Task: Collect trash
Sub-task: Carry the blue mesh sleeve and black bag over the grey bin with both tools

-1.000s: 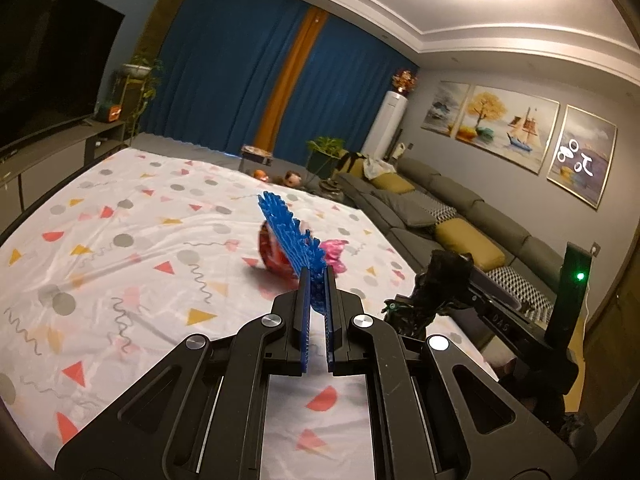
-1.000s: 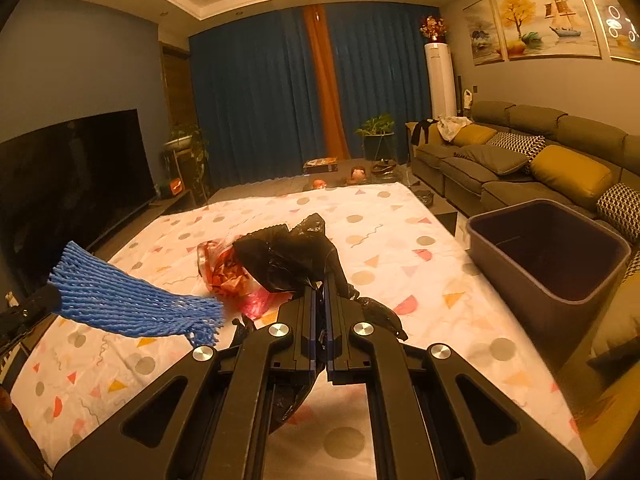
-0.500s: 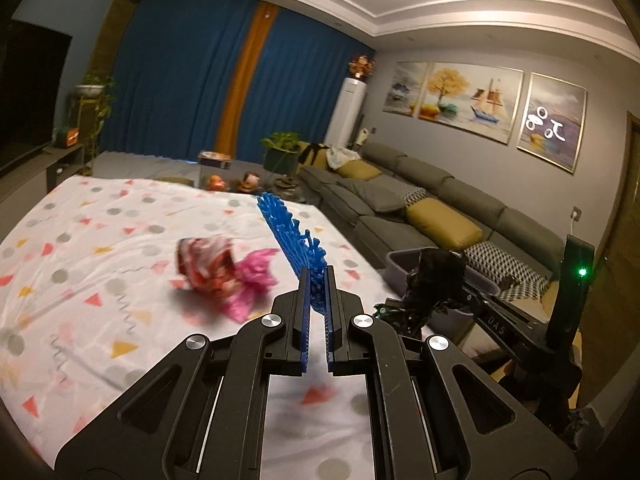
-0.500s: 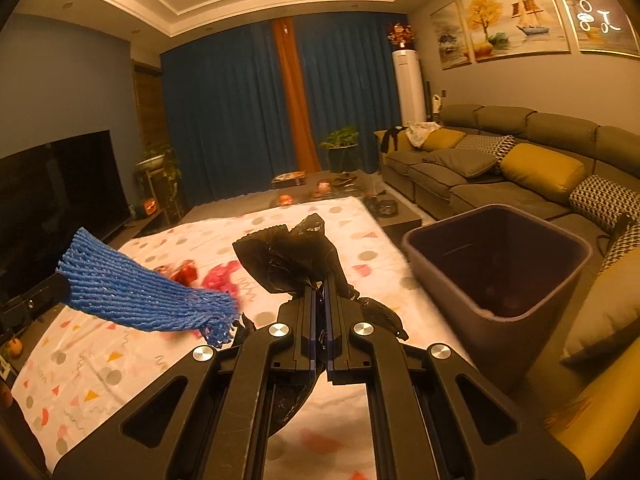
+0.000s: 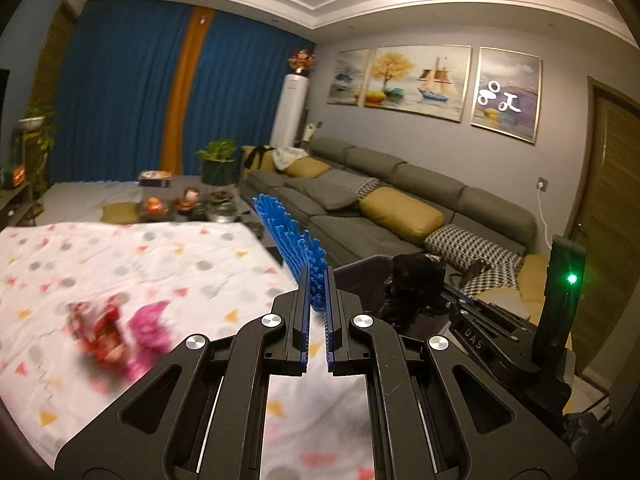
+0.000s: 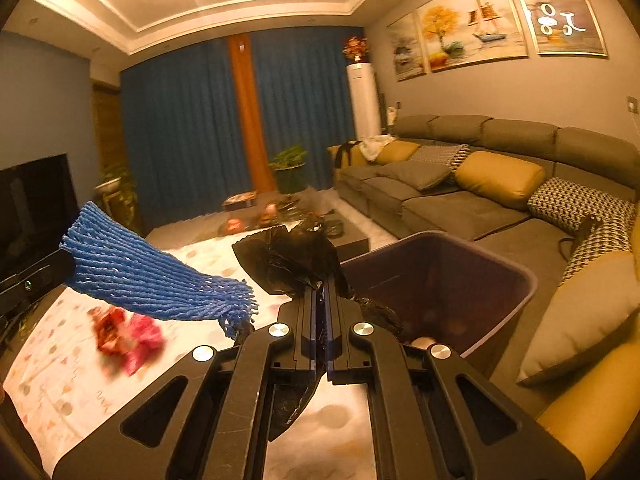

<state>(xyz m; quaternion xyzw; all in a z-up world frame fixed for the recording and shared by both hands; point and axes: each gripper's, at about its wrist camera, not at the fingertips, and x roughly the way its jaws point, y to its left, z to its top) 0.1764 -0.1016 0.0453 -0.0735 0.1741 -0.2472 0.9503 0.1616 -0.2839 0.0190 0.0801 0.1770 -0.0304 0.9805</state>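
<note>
The right gripper (image 6: 318,312), fingers clamped on crumpled black plastic film (image 6: 292,260), sits nearer the dark purple plastic bin (image 6: 516,280) than the left gripper (image 5: 316,292), whose fingers pinch blue foam netting (image 5: 286,232).

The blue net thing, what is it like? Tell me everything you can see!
The blue net looks like a soft foam mesh sleeve, the kind wrapped around fruit. It is bright blue, woven in open loops, with a frayed, stringy end. The left gripper is shut on one end, so it sticks out in the air above the patterned sheet, touching nothing else. It hangs beside the black bag, close to the bin.
</note>
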